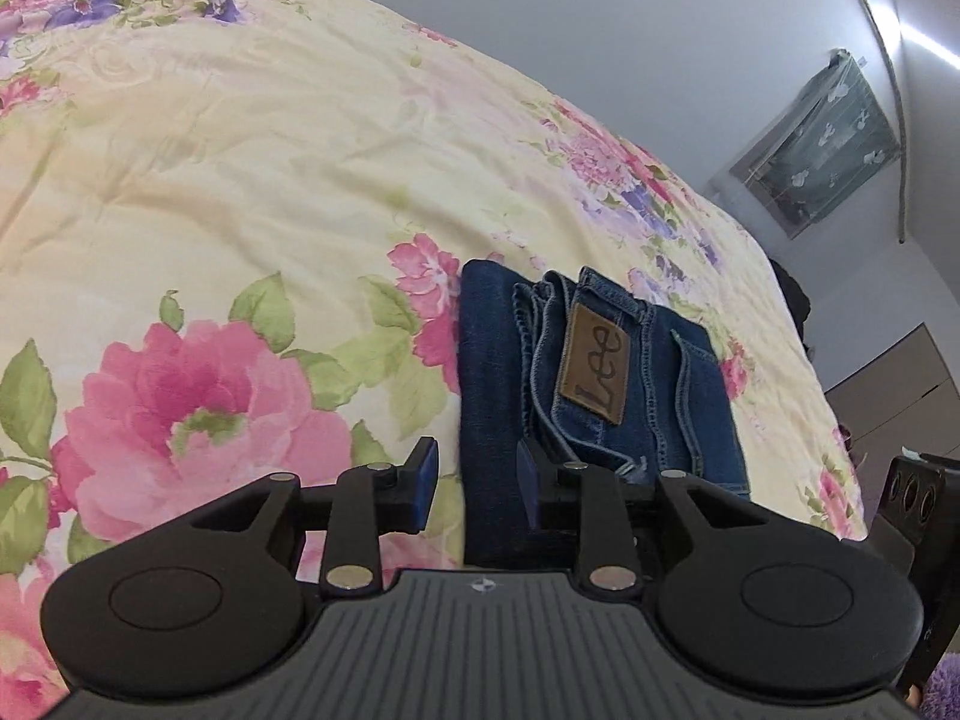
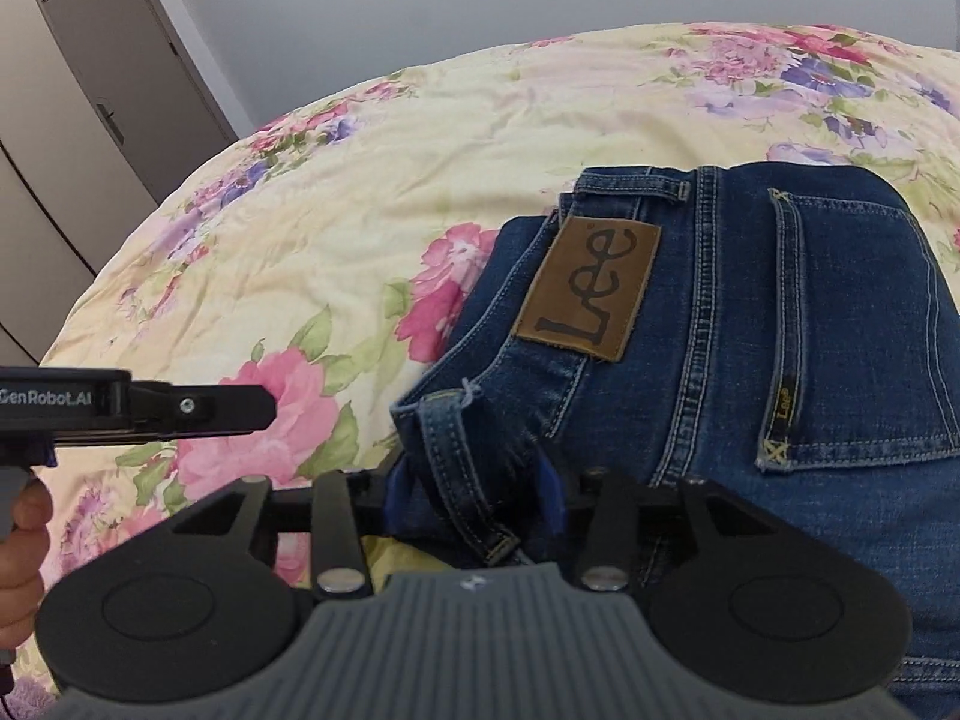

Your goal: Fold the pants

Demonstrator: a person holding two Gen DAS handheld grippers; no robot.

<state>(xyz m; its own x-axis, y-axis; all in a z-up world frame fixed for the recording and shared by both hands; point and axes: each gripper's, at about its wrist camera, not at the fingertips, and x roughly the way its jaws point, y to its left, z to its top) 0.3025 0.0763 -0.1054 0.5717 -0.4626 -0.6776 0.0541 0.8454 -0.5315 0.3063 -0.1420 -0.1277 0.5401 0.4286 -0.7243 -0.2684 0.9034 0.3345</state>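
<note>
A bed (image 1: 240, 180) covered by a cream quilt printed with pink and purple flowers fills both views and carries everything. On it lie the folded pants (image 1: 600, 372), dark blue jeans stacked in a compact rectangle near the bed's right edge as the left wrist view shows it, with the waistband and a back pocket (image 2: 852, 324) on top. A brown leather patch (image 2: 591, 291) reading "Lee" sits on the waistband beside a belt loop. The left gripper (image 1: 477, 489) hangs over the near left edge of the stack; its jaws stand open, one blue pad over the quilt and the other over the denim, neither pressing on cloth. The right gripper (image 2: 474, 492) is at the near edge of the stack, its jaws open with a fold of waistband and a belt loop lying loosely between them; whether the pads touch the denim cannot be told. A hand (image 2: 21, 546) shows at the left edge of the right wrist view.
</note>
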